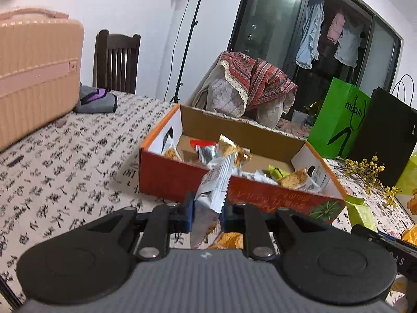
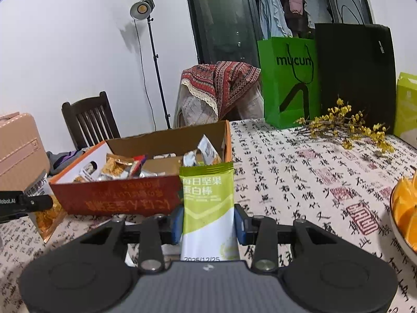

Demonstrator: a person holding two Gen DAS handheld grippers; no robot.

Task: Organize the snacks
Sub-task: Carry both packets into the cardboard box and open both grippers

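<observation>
An open orange cardboard box [image 1: 182, 180] on the patterned tablecloth holds several snack packets. My left gripper [image 1: 207, 212] is shut on a silver snack packet [image 1: 216, 185] and holds it just in front of the box's near wall. My right gripper [image 2: 208, 224] is shut on a green and white protein bar packet [image 2: 208, 203], upright, near the box's right front corner [image 2: 206, 167]. The left gripper with its packet [image 2: 48, 214] shows at the left edge of the right wrist view. The green bar [image 1: 361, 212] shows at the right of the left wrist view.
A pink suitcase [image 1: 36, 73] stands at the table's left. A green paper bag [image 2: 289, 80] and a black bag [image 2: 357, 75] stand at the back right, with yellow flower sprigs [image 2: 346, 127] in front. A plate of orange slices [image 2: 404, 214] sits at the right. A dark chair [image 1: 116, 62] is behind.
</observation>
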